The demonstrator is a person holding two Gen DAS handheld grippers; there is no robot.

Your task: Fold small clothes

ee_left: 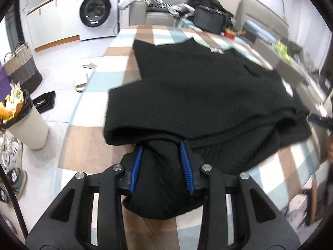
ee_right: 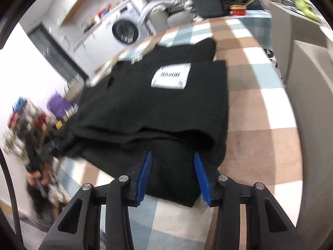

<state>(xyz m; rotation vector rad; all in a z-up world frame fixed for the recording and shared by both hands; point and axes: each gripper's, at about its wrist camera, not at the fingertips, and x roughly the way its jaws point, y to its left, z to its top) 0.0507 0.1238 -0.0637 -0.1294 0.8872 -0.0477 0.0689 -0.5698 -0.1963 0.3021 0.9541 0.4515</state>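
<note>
Left wrist view: the left gripper is clamped on a bunched fold of the black garment, blue pads pressing the cloth from both sides. The garment lies spread on a table w/ a checked cloth in brown, white and pale blue; its near edge is lifted and doubled over toward the gripper. At the far right edge a bit of the other gripper's blue tip shows, beside the garment's right corner. Behind the table: a washing machine, a woven basket on the floor, a full trash bin, slippers.

Right wrist view: the right gripper holds the garment's near edge too, a thick fold sitting between the blue pads, which touch it on both sides. A white label w/ barcode lies on top of the black cloth. A red tin stands at the far end of the table. At the left, blurred, a person's hand grips the other tool.
</note>
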